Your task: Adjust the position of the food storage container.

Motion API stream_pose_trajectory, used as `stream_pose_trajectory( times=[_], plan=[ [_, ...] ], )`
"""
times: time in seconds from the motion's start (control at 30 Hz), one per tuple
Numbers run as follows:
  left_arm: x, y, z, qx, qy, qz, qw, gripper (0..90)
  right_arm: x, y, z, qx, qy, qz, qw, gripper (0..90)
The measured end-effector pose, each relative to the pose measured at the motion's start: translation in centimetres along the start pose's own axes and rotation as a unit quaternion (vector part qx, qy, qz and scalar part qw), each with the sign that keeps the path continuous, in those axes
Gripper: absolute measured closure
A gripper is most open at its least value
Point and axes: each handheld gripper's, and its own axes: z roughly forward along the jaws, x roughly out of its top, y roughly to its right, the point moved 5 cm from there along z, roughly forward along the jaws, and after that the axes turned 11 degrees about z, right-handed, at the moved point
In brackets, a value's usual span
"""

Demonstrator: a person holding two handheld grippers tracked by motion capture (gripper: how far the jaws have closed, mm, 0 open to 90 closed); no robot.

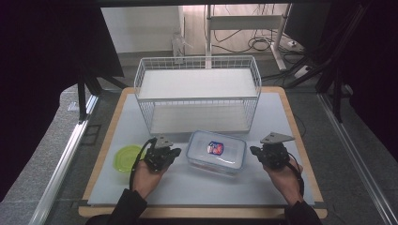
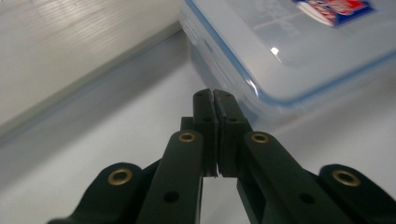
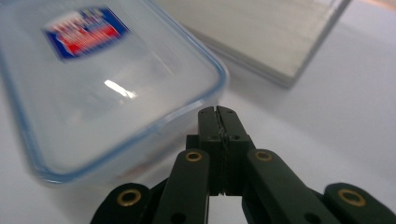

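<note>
A clear rectangular food box (image 1: 216, 152) with a blue-edged lid and a red and blue sticker lies on the white table between my two grippers. My left gripper (image 1: 174, 153) sits just left of it, jaws pressed together with nothing between them; in the left gripper view its tips (image 2: 214, 95) point at the box's near corner (image 2: 261, 70). My right gripper (image 1: 254, 151) sits just right of the box, also shut and empty; the right gripper view has its tips (image 3: 218, 112) close to the box's rounded corner (image 3: 140, 93).
A white wire two-shelf rack (image 1: 197, 93) stands behind the box. A yellow-green round lid (image 1: 126, 157) lies at the left, partly under my left hand. The table's wooden edge (image 1: 300, 140) runs along the right.
</note>
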Motion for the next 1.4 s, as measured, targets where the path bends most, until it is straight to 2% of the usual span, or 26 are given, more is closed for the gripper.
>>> stream_pose_trajectory(
  times=[0.1, 0.17, 0.23, 0.3, 0.4, 0.5, 0.53, 0.57, 0.6, 0.63, 0.67, 0.7, 0.73, 0.83, 0.87, 0.93, 1.0, 1.1, 1.17, 1.4],
  plan=[
    [0.4, 0.0, 1.5, -0.008, -0.005, -0.006, 0.9999, 88.8, -0.6, 0.3, 0.9, 0.005, -0.021, 0.013, 0.9997, 87.5],
    [0.3, 0.1, 1.6, -0.005, -0.003, -0.007, 1.0000, 89.9, -0.9, 0.2, 1.4, 0.010, -0.032, 0.012, 0.9993, 86.7],
    [0.3, 0.2, 1.3, -0.016, 0.004, -0.021, 0.9996, 89.9, -0.9, 0.0, 1.6, 0.014, -0.036, 0.012, 0.9992, 86.8],
    [0.5, 0.6, 0.8, -0.024, 0.013, -0.022, 0.9994, 89.9, -0.9, 0.1, 1.7, 0.010, -0.039, 0.010, 0.9992, 86.9],
    [0.6, 1.3, 0.8, -0.031, 0.011, -0.017, 0.9993, 90.0, -0.9, 0.4, 1.8, 0.003, -0.039, 0.012, 0.9992, 87.1],
    [0.6, 2.0, 0.9, -0.066, 0.015, -0.029, 0.9973, 90.0, -1.0, 1.1, 1.8, -0.003, -0.040, 0.018, 0.9990, 87.4],
    [0.7, 2.3, 0.9, -0.078, 0.016, -0.027, 0.9964, 90.0, -1.0, 1.3, 1.8, -0.008, -0.042, 0.020, 0.9989, 87.6],
    [0.9, 2.5, 0.9, -0.080, 0.015, -0.019, 0.9965, 90.0, -1.0, 1.6, 1.8, -0.011, -0.044, 0.022, 0.9988, 87.5],
    [1.2, 2.3, 0.9, -0.077, 0.018, -0.017, 0.9967, 89.9, -1.1, 1.9, 1.8, -0.006, -0.043, 0.029, 0.9986, 87.0],
    [1.4, 2.0, 1.1, -0.056, 0.010, -0.021, 0.9982, 89.9, -1.1, 2.1, 1.9, 0.003, -0.042, 0.039, 0.9984, 86.9],
    [1.4, 1.7, 1.4, -0.039, 0.001, -0.017, 0.9991, 89.9, -1.1, 2.1, 1.9, 0.005, -0.042, 0.044, 0.9982, 86.9],
    [1.3, 1.4, 1.9, -0.020, -0.011, -0.016, 0.9996, 89.9, -1.1, 2.1, 2.0, 0.005, -0.042, 0.041, 0.9983, 86.9],
    [1.1, 1.0, 2.6, -0.016, -0.020, -0.025, 0.9994, 89.8, -1.1, 2.0, 2.0, 0.002, -0.044, 0.039, 0.9983, 87.1],
    [0.8, 1.2, 3.9, -0.049, -0.011, -0.038, 0.9980, 89.7, -1.2, 1.7, 2.3, 0.005, -0.052, 0.036, 0.9980, 89.1],
    [0.8, 1.3, 3.9, -0.040, -0.011, -0.032, 0.9986, 89.8, -1.3, 1.6, 2.3, 0.006, -0.052, 0.035, 0.9980, 89.6],
    [0.7, 1.4, 3.7, -0.042, -0.016, -0.030, 0.9986, 89.9, -1.2, 1.4, 2.4, 0.001, -0.051, 0.028, 0.9983, 89.7],
    [0.5, 1.4, 3.4, -0.039, -0.020, -0.027, 0.9987, 89.9, -1.3, 1.3, 2.4, 0.008, -0.053, 0.029, 0.9981, 89.8],
    [0.2, 1.7, 2.9, -0.036, -0.028, -0.018, 0.9988, 90.0, -1.3, 0.9, 2.5, 0.005, -0.052, 0.022, 0.9984, 89.9],
    [-0.1, 1.8, 2.5, -0.031, -0.035, -0.013, 0.9988, 90.0, -1.4, 0.5, 2.5, 0.014, -0.051, 0.023, 0.9983, 89.9],
    [-1.5, 2.1, 0.7, -0.012, -0.049, -0.016, 0.9986, 90.0, -1.6, -1.3, 2.5, 0.036, -0.056, 0.007, 0.9978, 89.9]
  ],
)
